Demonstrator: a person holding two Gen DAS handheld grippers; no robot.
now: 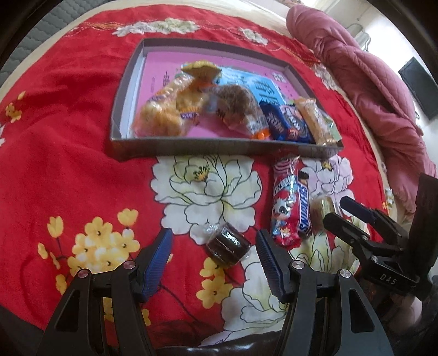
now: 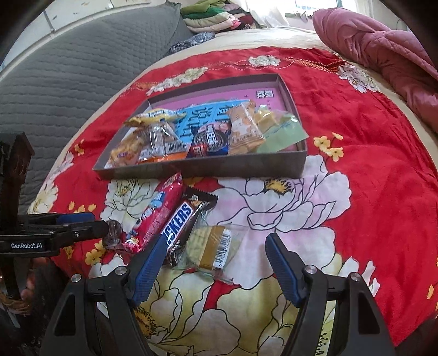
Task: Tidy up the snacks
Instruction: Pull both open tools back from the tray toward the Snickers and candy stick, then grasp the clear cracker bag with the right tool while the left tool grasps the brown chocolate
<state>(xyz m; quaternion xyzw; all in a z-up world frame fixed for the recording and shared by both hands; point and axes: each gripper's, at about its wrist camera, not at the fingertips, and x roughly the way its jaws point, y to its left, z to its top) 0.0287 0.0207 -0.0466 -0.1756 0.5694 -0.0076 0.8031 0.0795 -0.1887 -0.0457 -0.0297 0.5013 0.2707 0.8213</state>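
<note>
Red floral bedspread (image 2: 383, 164) spread flat, rumpled pink quilt (image 1: 364, 74) bunched beside it, grey quilted headboard (image 2: 68, 71) behind, folded clothes (image 2: 216, 16) stacked beyond.

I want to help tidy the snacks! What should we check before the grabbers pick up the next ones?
1. Left gripper open: ok, nothing pinched.
2. Chocolate cake lined up between its fingers: ok.
3. Right gripper open: ok, empty.
4. Biscuit between its fingers: ok, but the Snickers lies right against the left finger, so it might get nudged.
5. Room in the box: ok, bare pink floor at its left side.
6. Grippers clear of each other: cannot tell, they are close together.
</note>
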